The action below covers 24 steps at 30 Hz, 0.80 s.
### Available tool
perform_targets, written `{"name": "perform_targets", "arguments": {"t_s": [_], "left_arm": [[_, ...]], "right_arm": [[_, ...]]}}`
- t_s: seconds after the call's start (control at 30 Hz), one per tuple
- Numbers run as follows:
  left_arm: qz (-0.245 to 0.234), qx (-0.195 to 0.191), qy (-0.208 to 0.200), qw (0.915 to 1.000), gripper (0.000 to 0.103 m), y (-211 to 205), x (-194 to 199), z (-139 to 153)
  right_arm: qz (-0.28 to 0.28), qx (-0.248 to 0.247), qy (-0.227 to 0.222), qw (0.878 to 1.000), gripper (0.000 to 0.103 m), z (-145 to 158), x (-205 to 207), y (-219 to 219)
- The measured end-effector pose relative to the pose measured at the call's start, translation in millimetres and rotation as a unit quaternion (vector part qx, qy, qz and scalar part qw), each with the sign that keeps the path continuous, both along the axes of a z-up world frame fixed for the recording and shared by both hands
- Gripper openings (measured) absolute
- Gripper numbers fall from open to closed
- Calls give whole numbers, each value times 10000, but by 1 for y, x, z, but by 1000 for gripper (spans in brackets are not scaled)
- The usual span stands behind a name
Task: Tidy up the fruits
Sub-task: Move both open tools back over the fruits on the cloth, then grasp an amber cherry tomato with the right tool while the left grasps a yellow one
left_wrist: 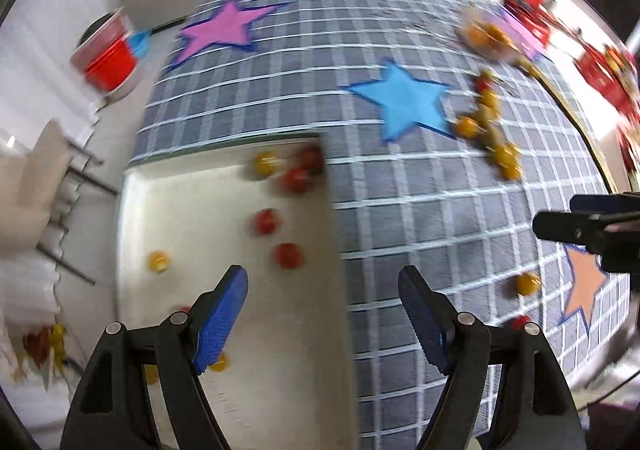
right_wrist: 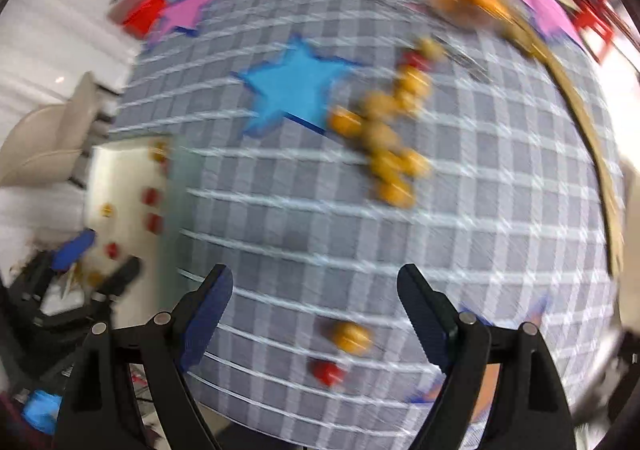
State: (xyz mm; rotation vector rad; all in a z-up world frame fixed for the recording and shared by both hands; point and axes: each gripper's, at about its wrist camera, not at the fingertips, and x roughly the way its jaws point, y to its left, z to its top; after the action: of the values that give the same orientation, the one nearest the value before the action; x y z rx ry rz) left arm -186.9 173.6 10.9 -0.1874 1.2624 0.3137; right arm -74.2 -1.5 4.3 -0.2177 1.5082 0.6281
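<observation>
Beside the blue star [left_wrist: 402, 99] a cluster of fruits [left_wrist: 490, 125] is seen on the cloth; more lie in the tray [left_wrist: 132, 217] (left of the star). Both the left gripper [left_wrist: 322, 316] and right gripper [right_wrist: 316, 314] are held wide apart, empty.

Bright even light washing both views, motion blur smearing the right wrist view hardest, fisheye bending the edges, glare blowing out the right rim

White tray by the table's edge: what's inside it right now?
The white tray holds loose red and yellow cherry tomatoes. The left gripper has open fingers that cover some of its near end, so no full count.
</observation>
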Motion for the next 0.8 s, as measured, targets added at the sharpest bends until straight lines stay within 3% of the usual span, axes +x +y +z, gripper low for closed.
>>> {"name": "perform_targets", "arguments": {"t_s": [0.23,0.8], "left_arm": [[-307,-151,119,9993,79,-24,39,-15],[-596,-212,267,9976,79,-38,124,-65]], "right_arm": [[-439,-397,219,9980,87,-25,-13,-63],[-348,-190,444,9982,83,-54,-46,-46]]}}
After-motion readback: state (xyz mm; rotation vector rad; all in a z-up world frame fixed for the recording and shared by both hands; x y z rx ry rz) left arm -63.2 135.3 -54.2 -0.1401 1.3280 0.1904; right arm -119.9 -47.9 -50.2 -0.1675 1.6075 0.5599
